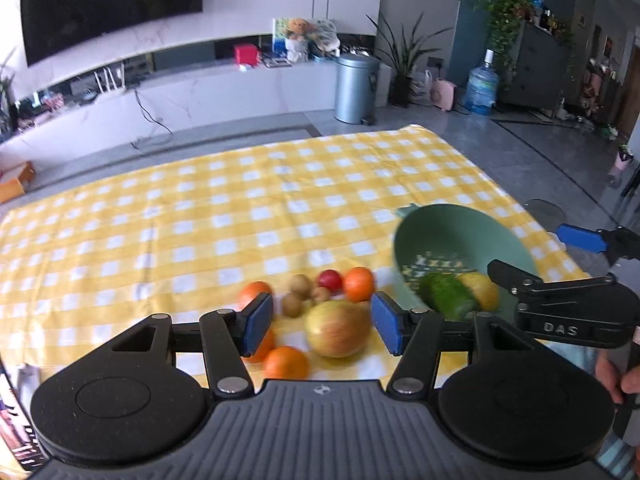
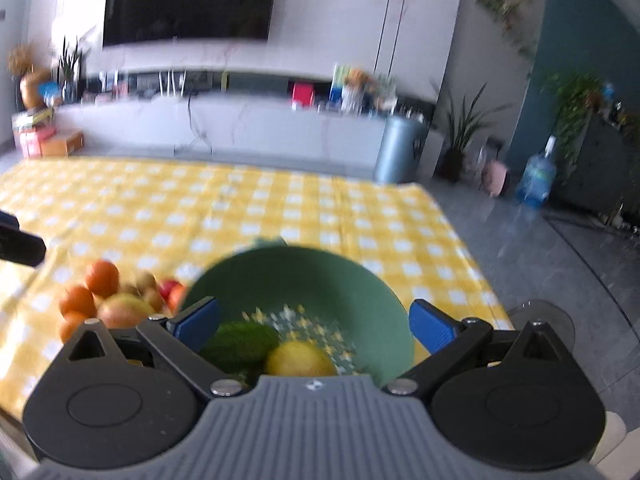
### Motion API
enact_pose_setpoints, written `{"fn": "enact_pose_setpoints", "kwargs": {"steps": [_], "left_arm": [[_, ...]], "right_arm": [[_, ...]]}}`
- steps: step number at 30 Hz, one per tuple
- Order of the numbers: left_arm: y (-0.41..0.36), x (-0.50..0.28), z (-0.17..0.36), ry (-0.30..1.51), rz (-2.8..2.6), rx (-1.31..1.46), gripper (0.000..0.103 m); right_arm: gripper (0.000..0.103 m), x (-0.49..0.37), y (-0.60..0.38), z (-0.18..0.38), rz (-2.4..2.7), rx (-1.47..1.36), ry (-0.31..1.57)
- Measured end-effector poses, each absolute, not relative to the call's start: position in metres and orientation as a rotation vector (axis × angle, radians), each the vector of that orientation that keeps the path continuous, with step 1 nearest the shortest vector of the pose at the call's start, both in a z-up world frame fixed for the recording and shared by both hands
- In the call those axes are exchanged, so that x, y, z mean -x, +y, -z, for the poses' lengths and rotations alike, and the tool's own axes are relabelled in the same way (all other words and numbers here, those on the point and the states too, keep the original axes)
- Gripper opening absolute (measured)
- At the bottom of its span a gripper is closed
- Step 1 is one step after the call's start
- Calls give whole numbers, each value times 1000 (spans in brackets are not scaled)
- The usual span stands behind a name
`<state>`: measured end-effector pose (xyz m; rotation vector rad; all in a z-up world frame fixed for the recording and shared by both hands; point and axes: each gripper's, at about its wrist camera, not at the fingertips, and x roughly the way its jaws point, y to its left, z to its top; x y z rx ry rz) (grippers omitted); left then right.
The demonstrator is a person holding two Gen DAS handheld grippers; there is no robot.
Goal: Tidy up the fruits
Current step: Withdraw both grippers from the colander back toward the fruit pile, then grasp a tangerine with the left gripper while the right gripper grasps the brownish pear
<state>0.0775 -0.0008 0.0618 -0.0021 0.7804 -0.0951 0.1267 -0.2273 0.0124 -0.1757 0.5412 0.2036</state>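
My left gripper hangs open above a fruit pile on the yellow checked cloth. A big yellow-red apple lies below and between its blue pads, untouched. Around it are several oranges, small brown kiwis and a red fruit. To the right stands a green colander bowl holding a bumpy green fruit and a yellow lemon. My right gripper is wide open over the bowl, with nothing between its pads. The pile lies left of the bowl.
The table's right edge runs close by the bowl, with a round glass top beside it. Beyond the far edge stand a metal bin, a water bottle and potted plants. A person's hand holds the right gripper's handle.
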Motion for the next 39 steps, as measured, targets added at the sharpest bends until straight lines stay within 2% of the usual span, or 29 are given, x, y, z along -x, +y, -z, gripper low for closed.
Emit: {"fn": "enact_pose_setpoints", "kwargs": {"steps": [8, 19, 27, 39], "left_arm": [[23, -66, -53, 768, 90, 3, 67], [43, -73, -37, 761, 109, 36, 67], [57, -90, -12, 832, 124, 83, 65], [67, -106, 26, 958, 180, 188, 59]], "right_arm": [[95, -101, -183, 0, -314, 156, 493], [73, -96, -132, 20, -406, 260, 503], [59, -106, -114, 34, -448, 310, 536], [56, -118, -92, 62, -466, 410, 574]]}}
